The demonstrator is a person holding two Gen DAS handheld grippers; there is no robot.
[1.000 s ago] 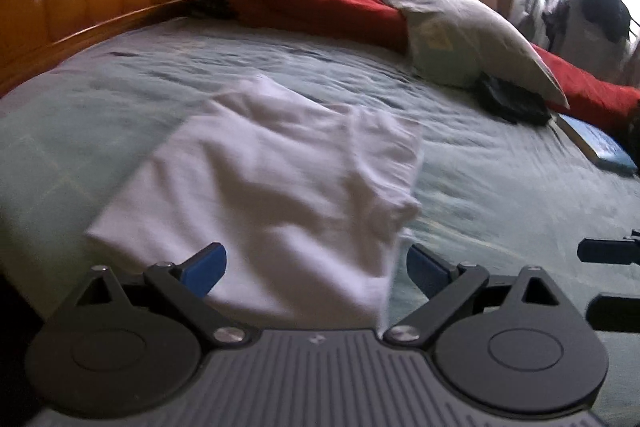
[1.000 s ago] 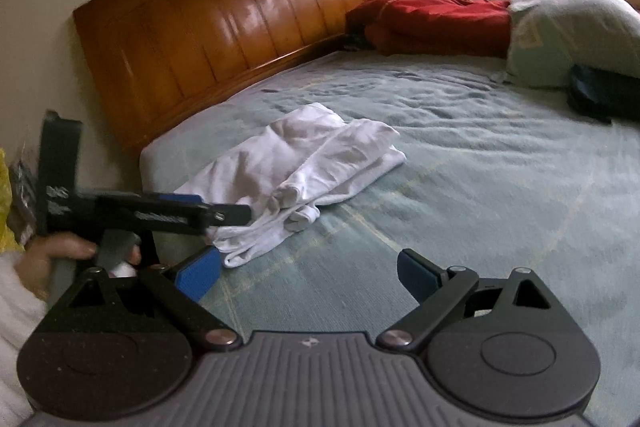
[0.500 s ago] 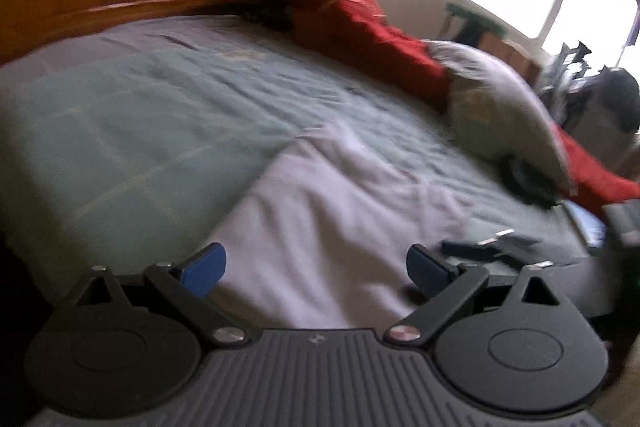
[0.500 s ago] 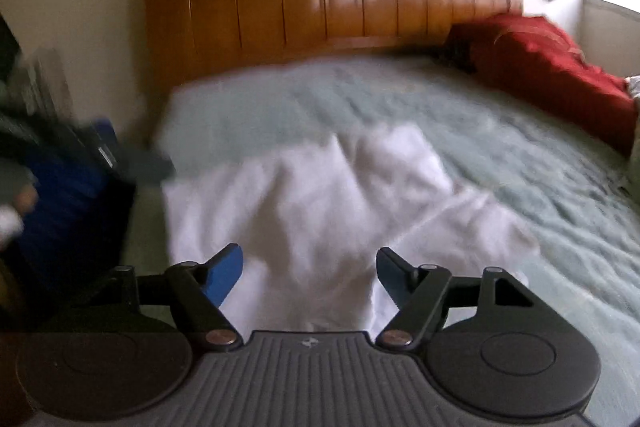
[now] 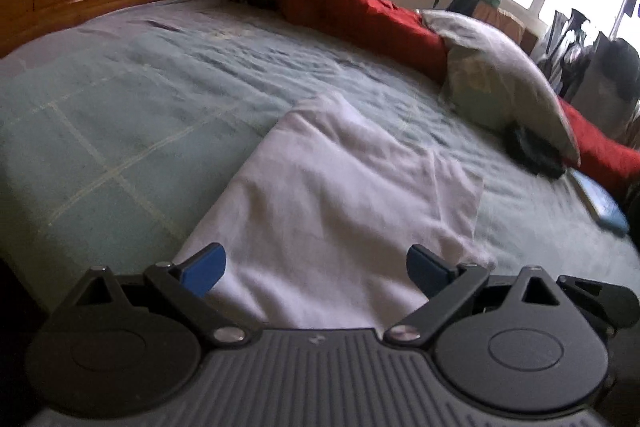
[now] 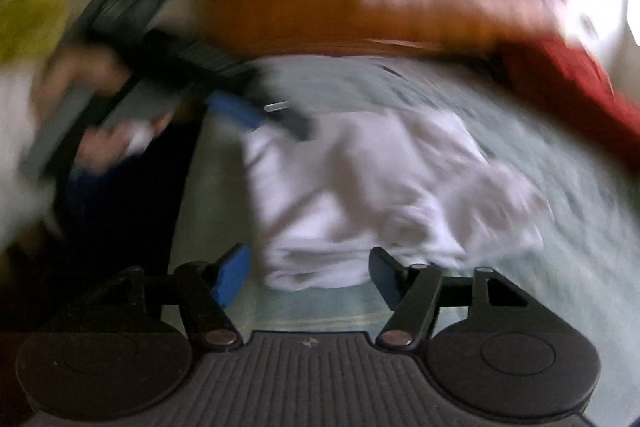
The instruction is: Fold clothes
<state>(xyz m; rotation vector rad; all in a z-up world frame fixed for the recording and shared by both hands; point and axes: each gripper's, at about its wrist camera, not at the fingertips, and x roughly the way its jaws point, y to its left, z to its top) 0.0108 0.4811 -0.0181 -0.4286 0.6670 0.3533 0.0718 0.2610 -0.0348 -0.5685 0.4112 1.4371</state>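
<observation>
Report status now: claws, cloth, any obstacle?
Left claw open. Right claw open, closing, nothing gripped. White folded cotton garment flat on green bedspread. No obstacle.

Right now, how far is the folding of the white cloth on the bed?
Done: the white cloth already lies folded into a flat shape on the green bedcover. In hand: nothing is gripped; the left gripper is open over it, and the right gripper has just been closing, its near edge between the jaws, unpressed. Left: the next fold.

left gripper (image 5: 316,269) black, blue pads (ribbed base) | sleeve (image 6: 16,147) white
</observation>
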